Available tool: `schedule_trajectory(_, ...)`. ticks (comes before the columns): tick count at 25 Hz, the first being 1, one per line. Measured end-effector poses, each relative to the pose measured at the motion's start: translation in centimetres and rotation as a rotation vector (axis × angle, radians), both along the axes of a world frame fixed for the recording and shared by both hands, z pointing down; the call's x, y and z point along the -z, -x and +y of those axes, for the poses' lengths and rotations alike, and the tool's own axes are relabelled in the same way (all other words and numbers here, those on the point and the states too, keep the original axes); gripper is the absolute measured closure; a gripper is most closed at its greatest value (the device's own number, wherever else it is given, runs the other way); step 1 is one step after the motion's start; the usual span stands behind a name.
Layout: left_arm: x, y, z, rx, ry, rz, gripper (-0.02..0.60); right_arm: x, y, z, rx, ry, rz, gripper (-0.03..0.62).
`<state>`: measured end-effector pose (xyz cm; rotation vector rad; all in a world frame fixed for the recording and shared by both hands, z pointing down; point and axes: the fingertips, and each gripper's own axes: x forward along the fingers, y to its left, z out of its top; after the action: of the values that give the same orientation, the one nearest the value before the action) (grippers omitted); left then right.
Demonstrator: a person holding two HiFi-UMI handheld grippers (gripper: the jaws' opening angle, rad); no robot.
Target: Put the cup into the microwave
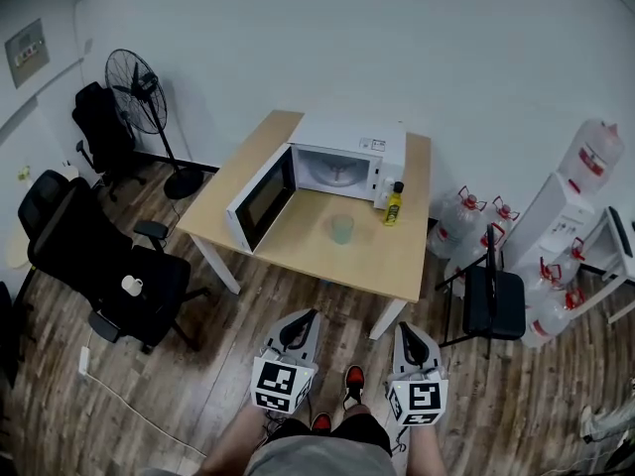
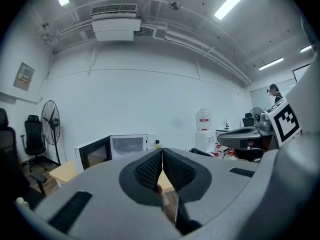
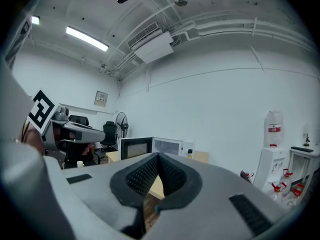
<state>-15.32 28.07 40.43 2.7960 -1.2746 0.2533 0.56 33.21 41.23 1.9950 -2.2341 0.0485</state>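
**Cup upright before the open microwave**

The pale green cup (image 1: 342, 228) stands upright on the wooden counter (image 1: 382, 261), long axis vertical and mouth up. It is just in front of the white microwave (image 1: 347, 132), whose door (image 1: 260, 198) hangs open to the left. A yellow bottle (image 1: 394, 204) stands at the microwave's right front corner. The left hand-held gripper (image 1: 298, 327) and right hand-held gripper (image 1: 410, 337) are well short of the counter, jaws together and empty. On the wood floor (image 1: 198, 365) stand a fan (image 1: 136, 89), black office chairs (image 1: 109, 266) and water jugs (image 1: 461, 221).
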Motion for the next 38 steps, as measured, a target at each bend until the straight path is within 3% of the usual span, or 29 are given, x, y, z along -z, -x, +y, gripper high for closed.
schedule_trajectory(7, -1.1, -1.4, -5.5, 0.03, 0.012, -0.008, 0.557, -1.2, -1.4, -5.9, 0.029, 0.001, 0.002, 0.579)
schedule_trajectory(17, -3.2, -5.6, -17.7, 0.072, 0.069, -0.033, 0.557, -3.6, -5.3, -18.4, 0.072, 0.07, -0.033, 0.579)
schedule_trajectory(27, -9.7, -8.7, -27.3, 0.114, 0.189, -0.072, 0.557, -9.4, -7.6, -28.7, 0.128, 0.187, -0.075, 0.579)
schedule_trajectory(38, -16.7, -11.6, -32.9, 0.114, 0.292, -0.081, 0.536, -15.9, -8.7, -34.2, 0.178, 0.3, -0.1, 0.579)
